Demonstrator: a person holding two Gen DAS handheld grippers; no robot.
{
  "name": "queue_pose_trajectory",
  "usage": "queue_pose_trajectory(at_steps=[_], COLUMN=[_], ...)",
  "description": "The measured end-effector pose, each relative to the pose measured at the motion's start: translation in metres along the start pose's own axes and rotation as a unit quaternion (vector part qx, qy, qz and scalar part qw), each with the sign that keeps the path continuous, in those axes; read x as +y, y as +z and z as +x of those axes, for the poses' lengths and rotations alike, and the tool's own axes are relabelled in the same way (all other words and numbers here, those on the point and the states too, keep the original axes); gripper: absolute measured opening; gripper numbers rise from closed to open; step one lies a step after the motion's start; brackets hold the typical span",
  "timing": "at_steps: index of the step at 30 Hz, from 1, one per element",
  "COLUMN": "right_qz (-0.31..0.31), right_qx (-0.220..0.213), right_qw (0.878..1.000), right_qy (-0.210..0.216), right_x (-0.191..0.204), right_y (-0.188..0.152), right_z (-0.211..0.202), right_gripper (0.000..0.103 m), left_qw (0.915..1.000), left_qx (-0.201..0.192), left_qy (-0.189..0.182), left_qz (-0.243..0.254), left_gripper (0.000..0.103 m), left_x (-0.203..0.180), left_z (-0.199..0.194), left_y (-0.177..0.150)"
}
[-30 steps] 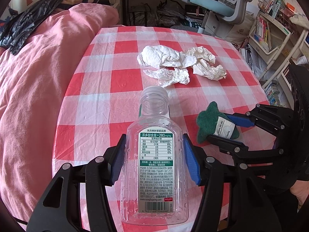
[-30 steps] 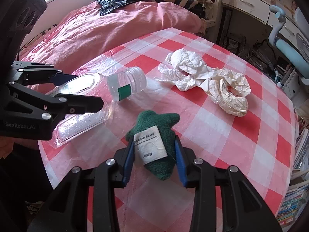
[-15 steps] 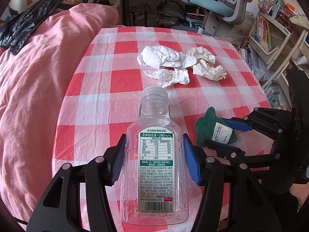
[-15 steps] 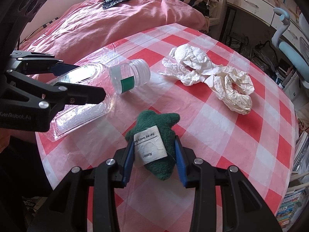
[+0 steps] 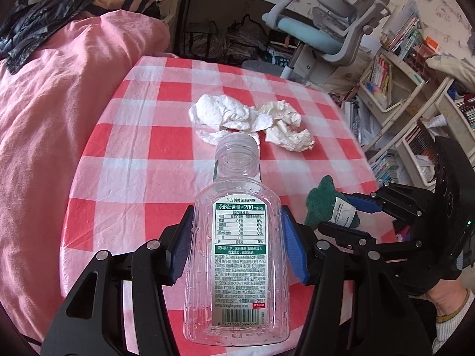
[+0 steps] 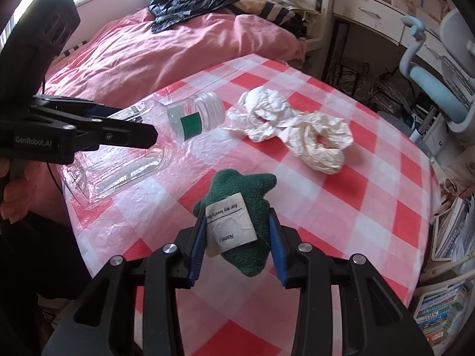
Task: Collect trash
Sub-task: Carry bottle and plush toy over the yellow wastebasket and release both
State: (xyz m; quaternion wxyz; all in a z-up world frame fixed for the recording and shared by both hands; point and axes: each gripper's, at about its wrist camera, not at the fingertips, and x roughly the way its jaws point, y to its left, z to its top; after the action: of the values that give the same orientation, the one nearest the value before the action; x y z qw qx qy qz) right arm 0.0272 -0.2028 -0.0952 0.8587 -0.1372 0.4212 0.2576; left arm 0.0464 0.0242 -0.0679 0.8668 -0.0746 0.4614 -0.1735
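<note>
The left gripper (image 5: 237, 240) is clamped on an empty clear plastic bottle (image 5: 237, 255), its blue pads pressing the bottle's two narrow sides near the shoulder. The bottle's long axis runs straight along the fingers: its uncapped neck points away from the hand toward the middle of the table, and its flat base sits nearest the camera. In the right wrist view the bottle (image 6: 142, 148) slants, neck raised, with the base low near the table edge; whether the base touches the cloth I cannot tell. The printed label faces up toward the left camera.

The right gripper (image 6: 236, 238) is closed on a small green felt toy (image 6: 243, 204), gripped at its middle by both pads. The toy's long axis also follows the fingers, its forked end pointing away from the hand and its rounded end hanging back between the fingers. A white sewn tag on it faces the camera. The toy is held above the table, beside the bottle on its right.

Beyond both grippers, crumpled white paper (image 5: 252, 121) lies near the centre of the round table (image 5: 124, 154), which is covered with a red-and-white checked cloth. A bed with a pink cover (image 5: 50, 112) adjoins the table on the left, and an office chair (image 5: 326, 29) stands past the far edge.
</note>
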Motion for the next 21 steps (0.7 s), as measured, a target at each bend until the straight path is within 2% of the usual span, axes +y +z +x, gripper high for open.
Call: queue_pose_trajectory(at_steps=[4, 7, 9, 13, 15, 17, 21], right_qz=[0.032, 0.077, 0.105, 0.167, 0.197, 0.226, 0.267], right_qx=[-0.023, -0.033, -0.034, -0.020, -0.014, -0.006, 0.016], right_qw=[0.999, 0.996, 0.992, 0.980, 0.973, 0.965, 0.953], right_qy=[-0.020, -0.043, -0.062, -0.105, -0.119, -0.130, -0.142], right_x=[-0.033, -0.067, -0.087, -0.126, -0.141, -0.156, -0.174], right_y=[-0.035, -0.084, -0.117, -0.198, -0.231, -0.261, -0.306], right_z=[-0.046, -0.086, -0.109, -0.144, -0.151, -0.153, -0.142], right_gripper=[0.039, 0.039, 0.039, 0.039, 0.039, 0.039, 0.042], left_qw=[0.9983, 0.9940, 0.9882, 0.9730, 0.9639, 0.9526, 0.9307], left_qx=[-0.016, -0.018, -0.018, 0.001, 0.020, 0.041, 0.096], left_qy=[-0.047, -0.076, -0.106, -0.168, -0.185, -0.197, -0.225], left_qz=[0.030, 0.076, 0.109, 0.159, 0.191, 0.228, 0.272], left_gripper=[0.054, 0.054, 0.054, 0.054, 0.054, 0.054, 0.054], left_x=[-0.030, -0.069, -0.103, -0.188, -0.238, -0.288, -0.377], left_z=[-0.006, -0.007, -0.007, 0.013, 0.031, 0.053, 0.106], left_y=[-0.001, -0.005, -0.009, -0.015, -0.023, -0.036, -0.069])
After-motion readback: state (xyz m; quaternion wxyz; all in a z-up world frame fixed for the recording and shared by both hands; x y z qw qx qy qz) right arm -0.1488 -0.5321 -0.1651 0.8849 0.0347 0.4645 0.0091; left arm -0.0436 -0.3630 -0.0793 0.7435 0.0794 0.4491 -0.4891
